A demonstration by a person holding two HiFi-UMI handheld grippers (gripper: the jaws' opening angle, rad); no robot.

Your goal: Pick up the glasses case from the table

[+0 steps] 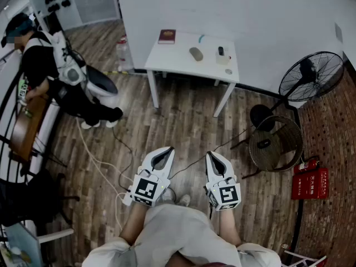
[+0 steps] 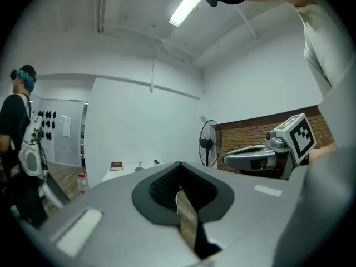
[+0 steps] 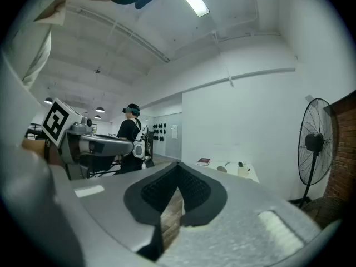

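**Head view, looking steeply down.** We hold the left tool [image 1: 164,151] and the right tool [image 1: 213,155] side by side and level above a wood-plank floor [image 1: 183,128]. Both point toward a white tabletop [image 1: 177,59] well ahead. In each tool's own view the jaws stand together at the tips with nothing between them. Only a sliver of floor shows through the slit behind the tips.

The glasses case [image 1: 196,53], a grey oval, lies near the middle of the tabletop, well apart from both tools. A dark red book [image 1: 167,36] lies toward the far left corner. A small white object with a black top [image 1: 222,55] stands just right of the case.

A standing fan [image 1: 310,75] and a wicker basket [image 1: 276,143] are to the right of the tabletop. A person [image 1: 50,71] is at the far left.
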